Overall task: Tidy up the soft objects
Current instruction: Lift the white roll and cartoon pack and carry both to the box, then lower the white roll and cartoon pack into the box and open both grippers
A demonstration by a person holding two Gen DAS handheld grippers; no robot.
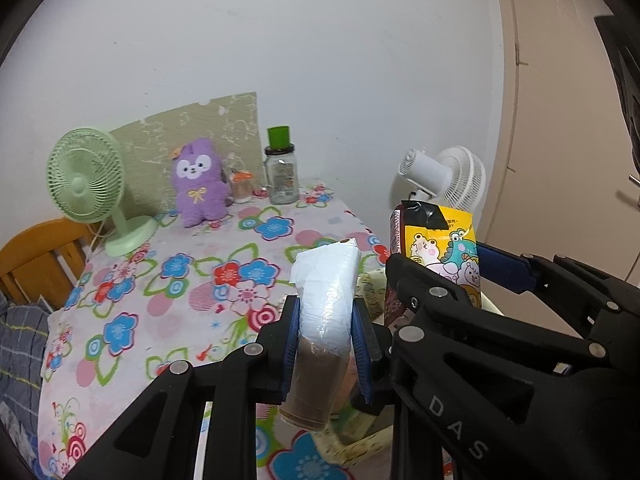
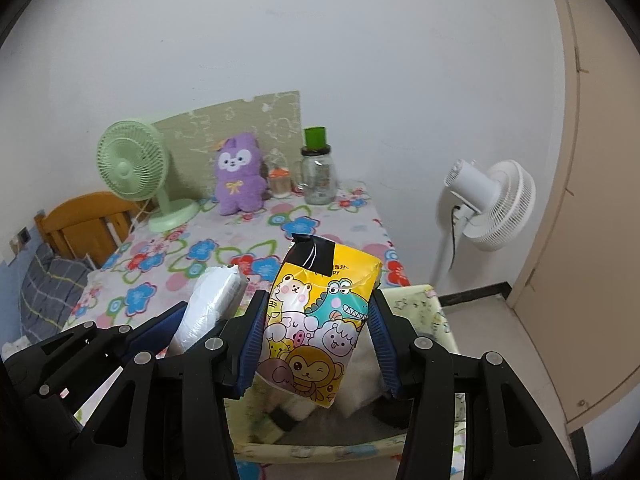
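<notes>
Left wrist view: left gripper point(image 1: 326, 334) pinching a wrapped roll point(image 1: 326, 300) across its middle, blue pads pressed against both sides, white plastic end pointing up and away, brown end hanging below the jaws. Long axis of the roll nearly along the pointing line of the fingers, tilted a little to the right at the top. Just right of it, right gripper point(image 1: 436, 276) clamped on a yellow cartoon-printed pack point(image 1: 442, 248), seen edge-on here.

Right wrist view: right gripper point(image 2: 318, 340) closed on the sides of the same pack point(image 2: 320, 320), upright, taped black top leaning away, bottom corner hanging beneath the pads. Directly underneath, a pale patterned fabric bin point(image 2: 436, 312), open-topped, with something white and something dark inside, too blurred to name. Left gripper point(image 2: 192, 328) and roll point(image 2: 212, 304) just beside, to the left, over the bin's near-left edge or the flowered tablecloth point(image 2: 224, 248); hard to tell which.

Probably a downward placing move for both: pack straight above the bin, roll needing a slight shift right. Purple plush toy point(image 2: 239, 174) well apart at the back, beside a green desk fan point(image 2: 132, 168).
</notes>
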